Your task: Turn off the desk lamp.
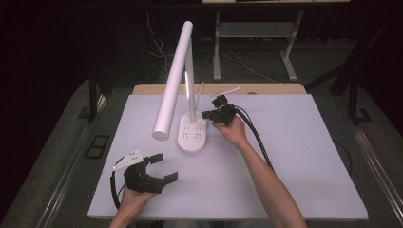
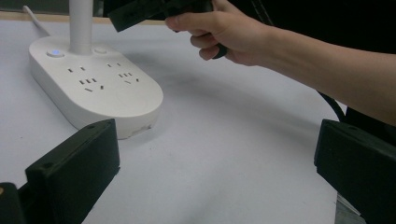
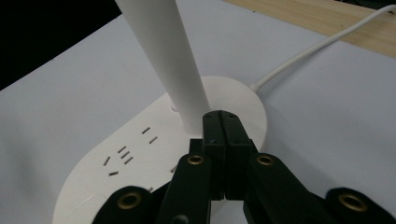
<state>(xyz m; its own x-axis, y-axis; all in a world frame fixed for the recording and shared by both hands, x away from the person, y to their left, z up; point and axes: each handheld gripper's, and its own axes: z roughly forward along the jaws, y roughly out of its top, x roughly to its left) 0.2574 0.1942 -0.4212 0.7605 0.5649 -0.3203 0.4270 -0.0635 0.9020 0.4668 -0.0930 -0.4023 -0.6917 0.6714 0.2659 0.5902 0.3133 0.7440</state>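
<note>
A white desk lamp sits on a white table top (image 1: 294, 156), and everything here is placed relative to its oval base (image 1: 192, 134). The base lies toward the far-centre of the table and has rows of socket slots on top, plus a small lit blue button (image 2: 55, 53) near the post. An upright white post (image 1: 191, 90) rises from the far end of the base; a long white tube-shaped lamp head (image 1: 172, 80) slants from the post's top down toward the near-left, its lower end hanging just left of the base w/o touching the table. A white cord (image 3: 317, 46) runs from the far side of the base toward the table's wooden back edge (image 1: 266, 89). The right gripper (image 1: 209, 114), held in the person's right hand (image 1: 233, 130), is just right of the base, at the post end; in the right gripper view its two black jaws are pressed flat together w/ nothing between them, tips just in front of the post's foot, above the base. Cannot tell if the tips touch the base. The left gripper (image 1: 164, 167), held in the left hand (image 1: 133, 199), is well apart from the base, to its near-left, close to the table's near edge; its jaws are spread wide, holding nothing, pointing toward the base. A black cable (image 1: 259, 137) trails from the right gripper along the forearm.
</note>
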